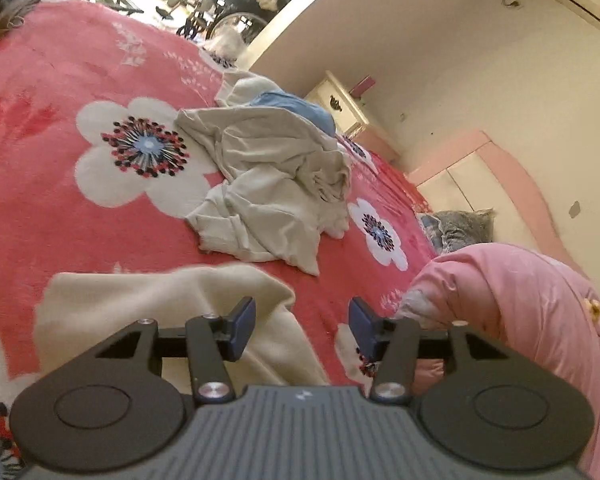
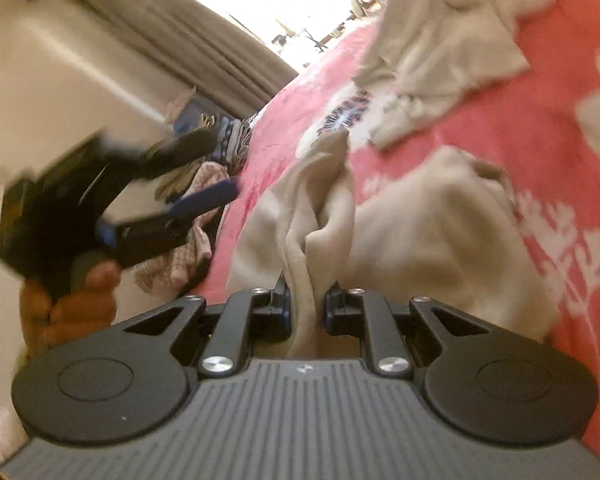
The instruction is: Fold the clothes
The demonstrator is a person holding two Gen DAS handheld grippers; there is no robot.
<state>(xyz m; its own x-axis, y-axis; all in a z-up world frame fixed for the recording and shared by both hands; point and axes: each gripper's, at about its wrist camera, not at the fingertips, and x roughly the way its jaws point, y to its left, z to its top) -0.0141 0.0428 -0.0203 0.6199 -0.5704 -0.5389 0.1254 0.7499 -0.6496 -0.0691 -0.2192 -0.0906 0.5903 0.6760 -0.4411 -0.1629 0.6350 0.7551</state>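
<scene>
While right gripper [image 2: 307, 306] pinches bunched cream garment [image 2: 400, 232], fuzzy floral blanket [image 2: 480, 128].

The black left claw [image 2: 204, 184] and the hand [image 2: 72, 304] holding it are smeared with blur; the pink quilted duvet [image 1: 540, 320] runs off the picture's edge.

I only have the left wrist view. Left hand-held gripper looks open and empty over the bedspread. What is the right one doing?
Observer: The right hand-held gripper is shut on a bunched fold of a cream garment.
Operator: Is that garment off the bed?
Observer: Mostly not; the right wrist view shows it draped on the pink bedspread.
Operator: Can you see my left hand-held gripper from there?
Observer: Yes, the left hand-held gripper sits blurred at the left, jaws apart, nothing between them, with a hand beneath it.
</scene>
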